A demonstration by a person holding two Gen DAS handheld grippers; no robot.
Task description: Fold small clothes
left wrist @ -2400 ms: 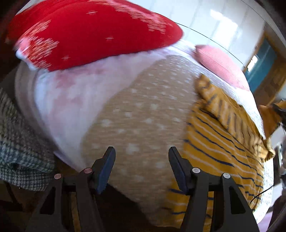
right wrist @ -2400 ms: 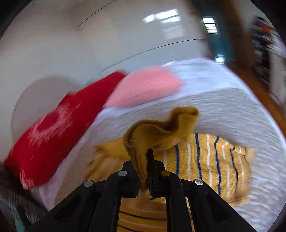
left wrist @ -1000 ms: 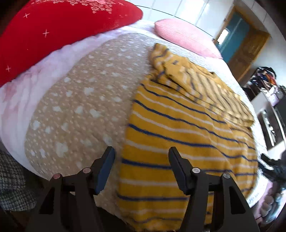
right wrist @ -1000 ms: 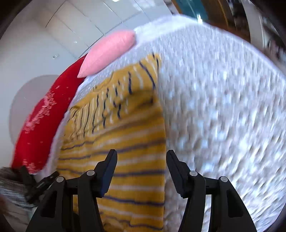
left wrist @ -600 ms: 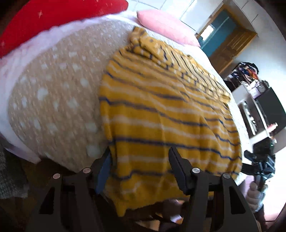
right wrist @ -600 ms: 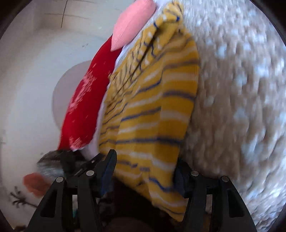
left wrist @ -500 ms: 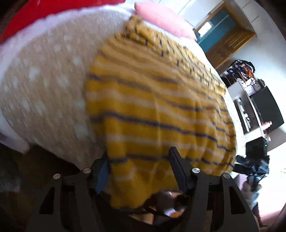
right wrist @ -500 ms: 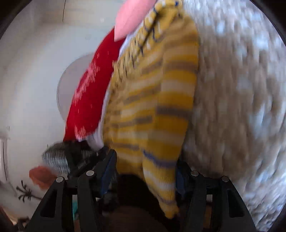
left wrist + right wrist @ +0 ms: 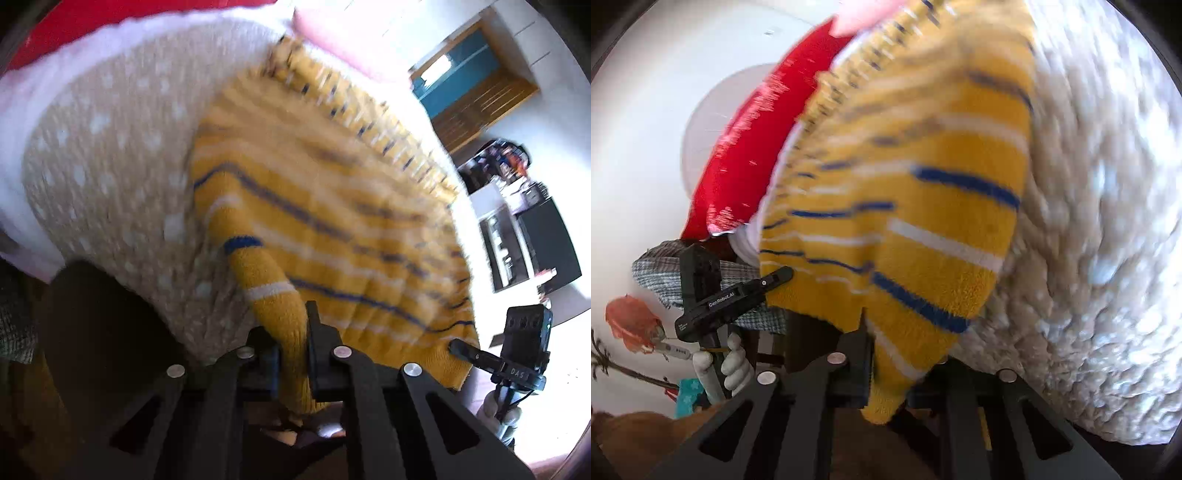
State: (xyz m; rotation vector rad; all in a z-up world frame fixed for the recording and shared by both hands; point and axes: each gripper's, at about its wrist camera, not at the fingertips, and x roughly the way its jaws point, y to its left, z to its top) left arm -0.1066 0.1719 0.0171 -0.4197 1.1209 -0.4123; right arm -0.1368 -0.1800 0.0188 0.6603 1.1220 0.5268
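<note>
A yellow sweater [image 9: 332, 206] with blue and white stripes lies spread on the bed, its lower hem hanging over the near edge. My left gripper [image 9: 293, 332] has its jaws closing, and the pads pinch one bottom corner of the hem. In the right wrist view the sweater [image 9: 923, 184] fills the middle, and my right gripper [image 9: 886, 354] has its jaws closing with the other bottom corner of the hem pressed between them. Each gripper shows in the other's view: the right one [image 9: 456, 347] at the hem's far corner, the left one [image 9: 786, 273] likewise.
A beige, white-dotted bedspread [image 9: 110, 147] covers the bed. A red pillow [image 9: 750, 140] and a pink pillow [image 9: 332, 33] lie at the head end. A checked cloth [image 9: 665, 273] hangs beside the bed. Gloved hands [image 9: 735, 365] hold the grippers. A teal door [image 9: 454, 70] stands behind.
Both grippers slid along the bed's edge to the sweater's bottom corners and went from open to closed on the hem. The hem now bunches up between each pair of fingers.
</note>
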